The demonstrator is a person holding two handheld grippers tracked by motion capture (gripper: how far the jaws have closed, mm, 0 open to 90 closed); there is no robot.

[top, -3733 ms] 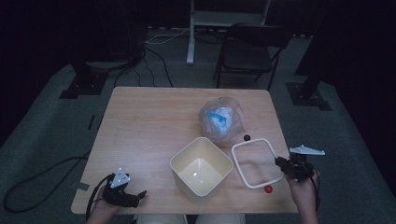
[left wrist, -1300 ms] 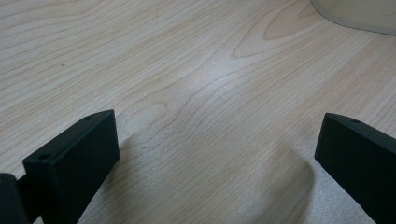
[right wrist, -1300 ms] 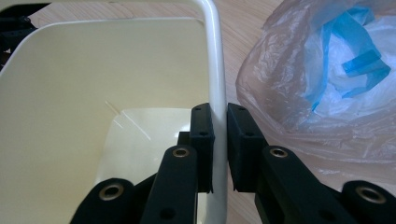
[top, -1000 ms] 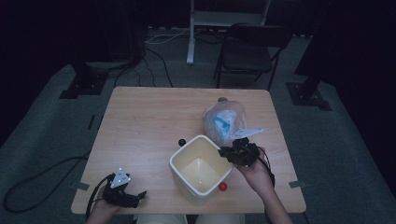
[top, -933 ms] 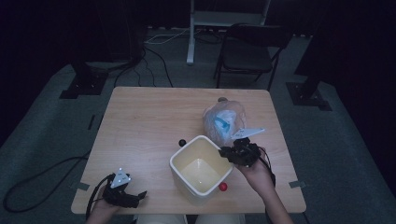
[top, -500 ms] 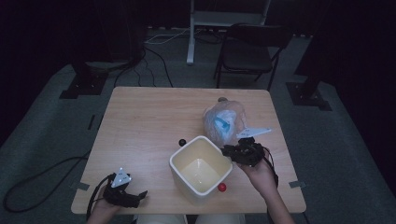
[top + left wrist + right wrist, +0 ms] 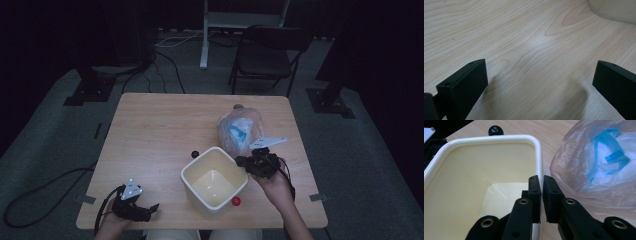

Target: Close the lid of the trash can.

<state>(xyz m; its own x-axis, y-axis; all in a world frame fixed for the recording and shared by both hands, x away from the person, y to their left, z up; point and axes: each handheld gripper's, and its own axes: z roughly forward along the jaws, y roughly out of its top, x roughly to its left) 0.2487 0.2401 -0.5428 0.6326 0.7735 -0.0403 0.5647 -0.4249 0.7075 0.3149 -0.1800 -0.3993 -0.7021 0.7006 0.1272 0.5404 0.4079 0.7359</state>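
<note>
- Right tool (image 7: 541, 195) is pinched onto the right rim of the cream tub (image 7: 192, 172), mid-bench near the front.
- Left tool (image 7: 540, 82) sits wide apart, idle at the near left.
- Looks like it's repositioning the tub; next move probably needs a steady pull, clear of the plastic bag (image 7: 240, 131).

No readable text, label, brand, number or sign appears anywhere. The cream container (image 7: 214, 182), the clear plastic bag (image 7: 239, 131) with blue contents, the wooden table (image 7: 150, 130) and the black grippers all carry no legible markings.
</note>
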